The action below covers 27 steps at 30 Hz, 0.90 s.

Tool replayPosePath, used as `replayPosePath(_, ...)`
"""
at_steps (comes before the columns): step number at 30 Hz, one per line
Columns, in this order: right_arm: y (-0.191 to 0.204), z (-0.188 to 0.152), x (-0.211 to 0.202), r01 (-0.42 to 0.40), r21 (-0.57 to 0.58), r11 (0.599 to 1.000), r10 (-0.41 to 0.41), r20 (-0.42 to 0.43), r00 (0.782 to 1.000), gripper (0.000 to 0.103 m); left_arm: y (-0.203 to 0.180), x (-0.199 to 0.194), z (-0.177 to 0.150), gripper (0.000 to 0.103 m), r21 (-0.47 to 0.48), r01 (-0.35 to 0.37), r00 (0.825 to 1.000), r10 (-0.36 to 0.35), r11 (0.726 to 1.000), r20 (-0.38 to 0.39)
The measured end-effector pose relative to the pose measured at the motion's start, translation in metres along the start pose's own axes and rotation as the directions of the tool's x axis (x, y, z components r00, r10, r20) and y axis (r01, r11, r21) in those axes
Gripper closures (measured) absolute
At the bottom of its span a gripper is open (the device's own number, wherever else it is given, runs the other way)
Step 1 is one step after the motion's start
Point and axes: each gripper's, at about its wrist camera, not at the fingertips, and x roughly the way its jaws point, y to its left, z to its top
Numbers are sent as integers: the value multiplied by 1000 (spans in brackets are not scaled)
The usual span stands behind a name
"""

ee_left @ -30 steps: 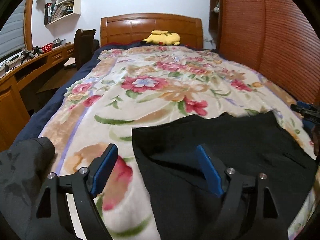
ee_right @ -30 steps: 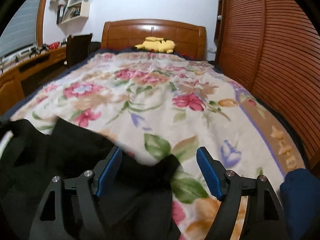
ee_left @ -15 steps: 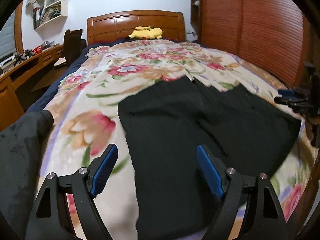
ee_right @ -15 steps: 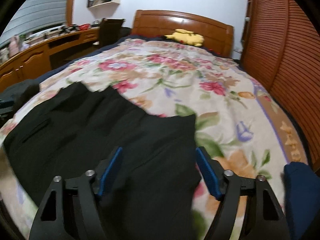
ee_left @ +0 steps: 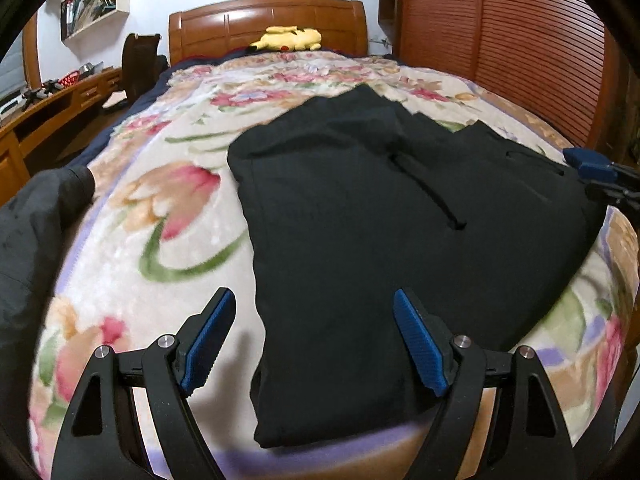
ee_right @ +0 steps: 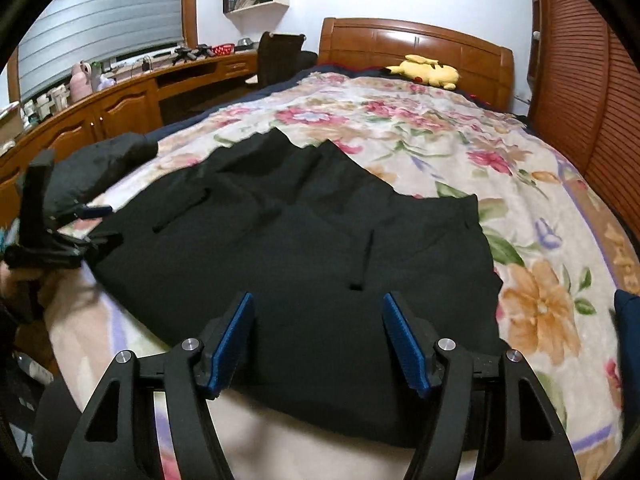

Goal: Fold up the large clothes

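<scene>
A large black garment [ee_left: 400, 216] with a drawstring lies spread flat on the floral blanket [ee_left: 160, 248] near the foot of the bed. My left gripper [ee_left: 314, 320] hangs open just above the garment's near left edge, touching nothing. In the right wrist view the same garment [ee_right: 304, 248] fills the middle. My right gripper [ee_right: 320, 320] is over its near edge with its jaws closing; the cloth lies under the gap and the pads do not press on it. Each gripper shows at the other view's edge: the right gripper [ee_left: 600, 176] and the left gripper [ee_right: 60, 236].
A dark grey garment [ee_left: 36, 220] is heaped at the bed's left edge. A yellow plush toy [ee_left: 288, 38] rests by the wooden headboard [ee_left: 264, 16]. A wooden desk [ee_right: 120, 108] runs along the left, slatted wardrobe doors [ee_left: 500, 48] along the right. Something dark blue [ee_right: 628, 320] lies at the right.
Both grippers have drawn back toward the foot of the bed, so the whole black garment now shows, laid flat. The right gripper's jaws have narrowed a little.
</scene>
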Motion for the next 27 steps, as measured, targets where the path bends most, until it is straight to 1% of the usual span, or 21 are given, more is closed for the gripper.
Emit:
replayPosePath(1,4,0,0,-12,1,1000,12,4,1000,40,0,2,-2,21,-3,4,1000,-4,1000,-1)
replayPosePath(4,21,-3,5,-39,-5,999,39,5,999,41,0,2,-6,21,-1,10,1000,-10,1000,12)
replayPosePath(6,29,-7,16,-47,-22,999,47,-16,999,44,1,-1,-9,21,-8,8,1000,-8,1000,27)
replayPosePath(9,37,-14,35,3,-71,997,-8,-69,998,51,-1,-4,-12,21,1,2,999,-2,1000,39)
replayPosePath(10,37,-18,43,7,-72,997,-13,-88,996,53,-1,-3,-12,21,6,3,999,-3,1000,39)
replayPosePath(12,31,-26,54,-10,-42,999,5,-116,993,54,-1,-2,-12,21,6,5,999,-6,1000,33)
replayPosePath(16,27,-24,47,-1,-25,1000,-1,-102,995,53,3,-1,-12,21,-8,17,1000,-16,1000,23)
replayPosePath(18,26,-25,35,5,-9,1000,-5,-86,996,53,5,-1,-11,21,-19,25,1000,-24,1000,20)
replayPosePath(21,9,-26,15,46,31,998,-44,-54,998,53,5,-2,-11,21,-21,18,1000,-18,1000,22)
replayPosePath(22,-1,-28,7,70,45,997,-68,-46,997,50,4,-3,-12,21,-19,13,1000,-13,1000,23)
replayPosePath(23,-11,-31,-1,106,61,993,-104,-34,994,49,3,-3,-12,21,-17,7,1000,-6,1000,24)
replayPosePath(24,-22,-34,-9,140,88,986,-139,-25,990,49,1,-4,-11,21,-12,-8,1000,8,1000,21)
replayPosePath(26,-45,-39,-21,213,155,965,-209,-40,977,46,-2,-6,-10,21,0,-26,1000,26,1000,17)
replayPosePath(27,-55,-42,-27,233,179,956,-230,-40,972,46,-5,-9,-9,21,11,-33,999,33,999,13)
